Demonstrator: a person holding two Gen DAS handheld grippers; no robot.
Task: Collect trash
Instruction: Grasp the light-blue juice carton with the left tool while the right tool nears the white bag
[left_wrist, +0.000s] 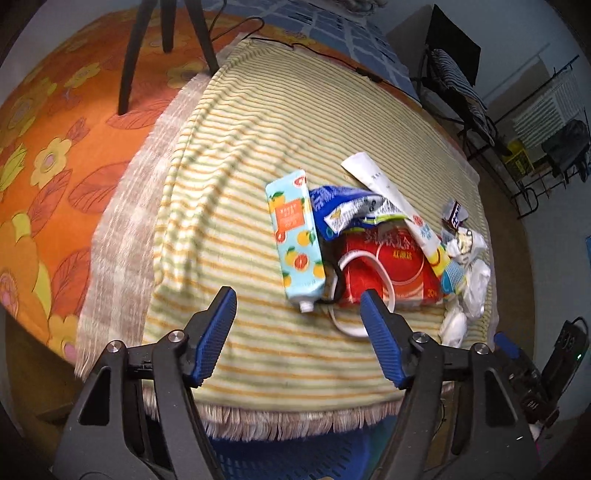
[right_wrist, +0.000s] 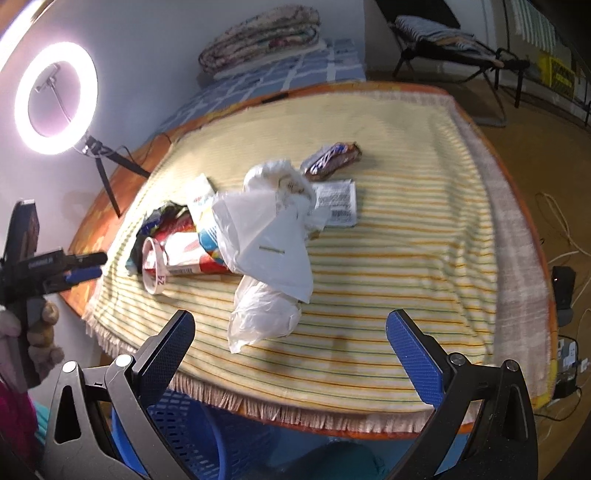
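A heap of trash lies on the striped blanket (left_wrist: 240, 184). It holds a pale blue tube with a fruit print (left_wrist: 295, 240), a blue wrapper (left_wrist: 332, 206), a red box (left_wrist: 391, 269), a long white tube (left_wrist: 391, 199), a white ring band (left_wrist: 354, 291) and crumpled white plastic bags (left_wrist: 469, 280). My left gripper (left_wrist: 298, 299) is open just above the blue tube's cap end, its pads touching nothing. My right gripper (right_wrist: 291, 321) stands wide open over the near white plastic bag (right_wrist: 266, 317), not gripping it. A brown candy wrapper (right_wrist: 332, 160) and a flat barcoded packet (right_wrist: 338, 201) lie behind the bags.
A blue perforated basket (right_wrist: 192, 435) sits below the fringed near edge of the table. A lit ring light (right_wrist: 55, 98) on a tripod (left_wrist: 129, 55) stands at the back left. A folding cot (right_wrist: 443, 40) and floor cables (right_wrist: 561, 229) are on the right.
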